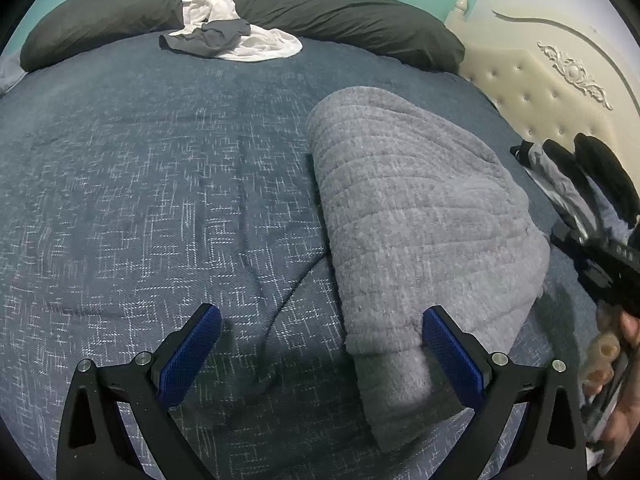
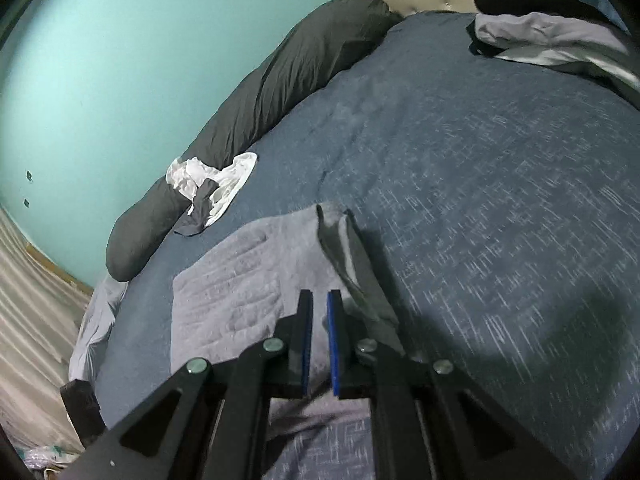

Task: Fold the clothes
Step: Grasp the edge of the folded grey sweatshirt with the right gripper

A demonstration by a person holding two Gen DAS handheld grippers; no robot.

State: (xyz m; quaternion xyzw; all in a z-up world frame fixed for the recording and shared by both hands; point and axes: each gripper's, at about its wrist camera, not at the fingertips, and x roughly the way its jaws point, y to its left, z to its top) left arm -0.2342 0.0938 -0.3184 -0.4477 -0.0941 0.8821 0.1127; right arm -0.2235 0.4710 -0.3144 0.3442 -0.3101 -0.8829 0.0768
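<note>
A folded grey fleece garment (image 1: pixel 420 220) lies on the blue bed cover (image 1: pixel 160 200), running from the middle toward the near edge. My left gripper (image 1: pixel 320 344) stands open just above the bed. Its right pad (image 1: pixel 452 360) rests against the garment's near end and its left pad (image 1: pixel 192 356) is over bare cover. In the right wrist view the same garment (image 2: pixel 240 280) lies under my right gripper (image 2: pixel 320 294). That gripper is shut to a thin slit with no cloth visibly pinched. A raised fold (image 2: pixel 344 248) runs along its right finger.
A small heap of white and dark clothes (image 1: pixel 236 36) lies against the long dark pillow (image 1: pixel 340 12) at the far side. More dark and grey clothes (image 1: pixel 560 176) are piled by the cream tufted headboard (image 1: pixel 540 80). A hand (image 1: pixel 624 400) is at the right edge.
</note>
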